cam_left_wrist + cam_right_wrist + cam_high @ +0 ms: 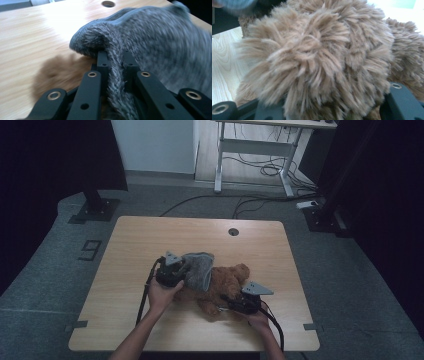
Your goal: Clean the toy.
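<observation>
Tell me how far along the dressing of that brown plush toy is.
Done: the grey knit garment already lies draped over the upper part of the brown plush toy on the table. In hand: the left gripper is shut on a fold of the garment, while the right gripper braces the toy's fur between its jaws. Left: the toy's lower half looks uncovered.

One sign can be read: a dark figure 9 [90, 250] marked on the grey floor [45, 270], at about nine o'clock from the table [150, 235], just off its far left corner. No other text, label or brand is legible.
</observation>
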The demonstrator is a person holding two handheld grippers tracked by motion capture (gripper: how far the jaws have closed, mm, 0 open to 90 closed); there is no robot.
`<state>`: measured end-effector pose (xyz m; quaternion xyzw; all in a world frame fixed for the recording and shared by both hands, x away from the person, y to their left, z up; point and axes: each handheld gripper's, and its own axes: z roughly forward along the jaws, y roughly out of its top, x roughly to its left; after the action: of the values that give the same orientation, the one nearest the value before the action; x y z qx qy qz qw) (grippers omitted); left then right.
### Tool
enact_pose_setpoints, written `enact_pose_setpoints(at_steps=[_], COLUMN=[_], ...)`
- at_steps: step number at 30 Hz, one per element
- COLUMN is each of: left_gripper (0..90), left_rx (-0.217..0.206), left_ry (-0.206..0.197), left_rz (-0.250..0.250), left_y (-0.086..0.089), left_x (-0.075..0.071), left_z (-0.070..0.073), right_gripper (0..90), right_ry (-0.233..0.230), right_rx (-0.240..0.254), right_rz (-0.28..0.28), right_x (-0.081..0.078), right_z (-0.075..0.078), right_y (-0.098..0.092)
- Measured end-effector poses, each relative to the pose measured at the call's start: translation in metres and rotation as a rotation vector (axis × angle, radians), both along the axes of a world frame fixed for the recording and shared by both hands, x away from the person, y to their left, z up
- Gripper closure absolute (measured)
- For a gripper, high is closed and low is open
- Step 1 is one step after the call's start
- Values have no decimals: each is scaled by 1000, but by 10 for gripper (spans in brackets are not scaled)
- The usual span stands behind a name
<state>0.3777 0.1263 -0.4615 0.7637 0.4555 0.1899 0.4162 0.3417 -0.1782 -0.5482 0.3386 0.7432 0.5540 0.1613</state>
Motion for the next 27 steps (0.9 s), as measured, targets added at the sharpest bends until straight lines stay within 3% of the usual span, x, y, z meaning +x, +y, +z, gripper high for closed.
enact_pose_setpoints(at_steps=[4, 12, 18, 21, 23, 27], left_gripper=[803, 805, 805, 805, 805, 803], left_rx=[-18, -2, 7, -22, -43, -61], left_ry=[4, 14, 107, 147, 147, 81], left_rz=[34, 81, 108, 102, 102, 102], left_y=[15, 41, 61, 66, 68, 69], left_x=[-1, -8, -12, -12, -12, -10], left_z=[-3, -10, -39, -53, -49, -19], right_gripper=[441, 440, 441, 441, 441, 443], right_ry=[0, 4, 12, 15, 15, 8], right_rx=[2, 8, 17, 20, 20, 18], right_rz=[0, -2, -5, -6, -7, -12], right_x=[0, 1, 2, 2, 2, 2], right_z=[0, 0, 0, 0, 0, 0], right_y=[0, 0, -1, -1, -1, -1])
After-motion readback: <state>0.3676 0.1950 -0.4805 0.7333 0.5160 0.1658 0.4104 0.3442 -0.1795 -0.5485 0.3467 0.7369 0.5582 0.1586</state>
